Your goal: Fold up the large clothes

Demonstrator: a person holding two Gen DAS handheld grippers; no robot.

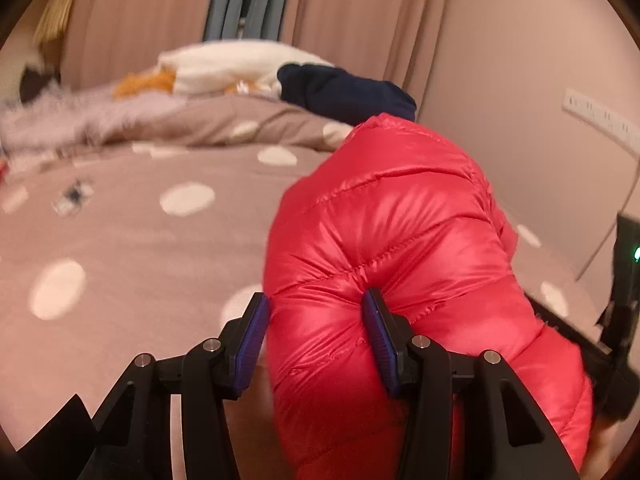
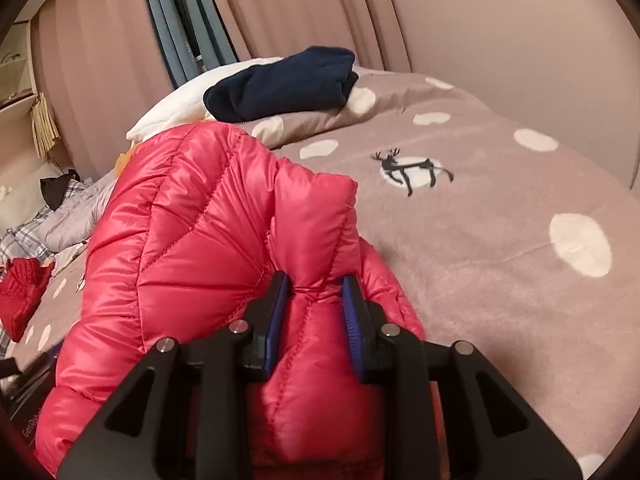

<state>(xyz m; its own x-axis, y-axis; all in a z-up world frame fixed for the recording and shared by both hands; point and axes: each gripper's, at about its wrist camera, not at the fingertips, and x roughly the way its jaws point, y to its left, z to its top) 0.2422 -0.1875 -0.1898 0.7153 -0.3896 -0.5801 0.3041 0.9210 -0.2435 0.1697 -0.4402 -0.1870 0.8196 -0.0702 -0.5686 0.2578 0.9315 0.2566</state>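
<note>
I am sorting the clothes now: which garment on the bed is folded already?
The navy garment on the pillow; the red puffer jacket hangs bunched between both grippers.

My right gripper (image 2: 316,292), blue pads (image 2: 352,320) pressed in from both sides, pinches a puffy fold of the red quilted down jacket (image 2: 192,232), which bulges up and to the left, over the bed. Beneath: a mauve blanket (image 2: 500,288) w/ white dots and a black reindeer print (image 2: 408,170). Farther back, a folded navy garment (image 2: 284,82) rests on a white pillow (image 2: 172,114), in front of pink curtains (image 2: 304,4). At far left, a red knit item (image 2: 20,296) and plaid fabric (image 2: 20,236) lie near the frame's edge.
</note>
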